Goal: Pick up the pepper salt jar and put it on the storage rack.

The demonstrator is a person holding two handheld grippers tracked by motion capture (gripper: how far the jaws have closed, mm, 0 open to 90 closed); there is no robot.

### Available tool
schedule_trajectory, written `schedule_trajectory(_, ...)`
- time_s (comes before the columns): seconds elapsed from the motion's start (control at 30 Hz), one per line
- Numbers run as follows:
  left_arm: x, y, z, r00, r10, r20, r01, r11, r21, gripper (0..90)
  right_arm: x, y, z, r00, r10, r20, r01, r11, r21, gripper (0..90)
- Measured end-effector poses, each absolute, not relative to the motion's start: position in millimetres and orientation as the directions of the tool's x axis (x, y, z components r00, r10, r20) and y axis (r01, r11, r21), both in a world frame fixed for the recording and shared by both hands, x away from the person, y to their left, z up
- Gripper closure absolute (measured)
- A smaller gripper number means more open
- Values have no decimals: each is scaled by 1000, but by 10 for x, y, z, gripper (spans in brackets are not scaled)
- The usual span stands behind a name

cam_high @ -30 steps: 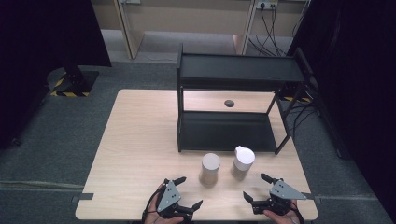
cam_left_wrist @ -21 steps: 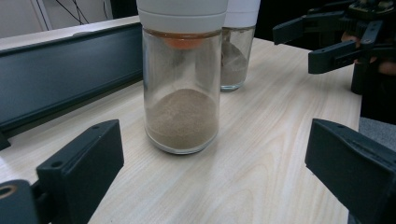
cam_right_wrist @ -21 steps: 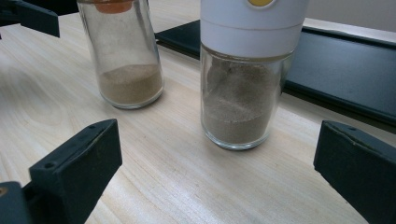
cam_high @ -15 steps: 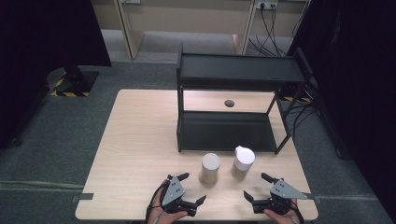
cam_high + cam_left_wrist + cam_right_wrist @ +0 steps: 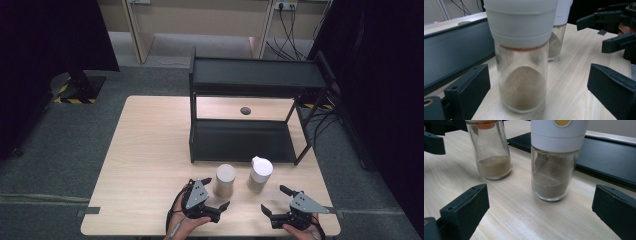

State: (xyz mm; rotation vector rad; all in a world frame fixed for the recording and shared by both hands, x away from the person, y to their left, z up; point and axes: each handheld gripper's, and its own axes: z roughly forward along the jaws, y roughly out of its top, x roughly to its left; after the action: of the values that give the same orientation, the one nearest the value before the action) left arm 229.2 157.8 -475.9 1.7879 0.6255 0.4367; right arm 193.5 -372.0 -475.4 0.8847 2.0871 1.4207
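Observation:
Two glass jars of brown powder with white caps stand on the wooden table [image 5: 150, 150], just in front of a black two-tier shelf [image 5: 250, 77]. My left gripper [image 5: 216, 192] is open beside the left jar [image 5: 225, 179]. In the left gripper view that jar [image 5: 522, 75] stands upright between the spread jaws, which do not touch it, and the second jar [image 5: 556, 37] is behind it. My right gripper [image 5: 273, 198] is open, a little short of the right jar [image 5: 260, 172]. In the right gripper view this jar [image 5: 555, 175] has a yellow spot on its cap, with the other jar [image 5: 491, 155] to its left.
The shelf's lower tray [image 5: 242, 140] lies directly behind the jars. A small round dark spot [image 5: 245, 110] marks the table under the shelf. The left half of the table is bare wood. Cables [image 5: 290, 30] run on the floor beyond.
My left gripper has moved forward and to the right until its jaws stand around the left jar. The right gripper and both jars have stayed put.

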Motion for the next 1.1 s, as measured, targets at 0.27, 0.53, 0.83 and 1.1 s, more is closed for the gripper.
schedule_trajectory(0.27, 2414, 1494, -4698, 796, 606, -17, 202, -238, 950, 42, 1936, -3723, -4756, -687, 727, -16, 250, 257, 934, 15)
schedule_trajectory(0.53, 2502, 1429, -4654, 794, 608, -15, 204, -243, 948, 49, 1937, -3723, -4757, -686, 727, -16, 251, 256, 934, 15)
schedule_trajectory(0.83, 2604, 1334, -4590, 797, 603, -6, 202, -257, 945, 96, 1937, -3722, -4756, -688, 726, -17, 250, 258, 933, 15)
schedule_trajectory(1.1, 2661, 1317, -4562, 793, 609, 11, 195, -272, 942, 290, 1937, -3727, -4756, -689, 725, -16, 249, 257, 934, 15)
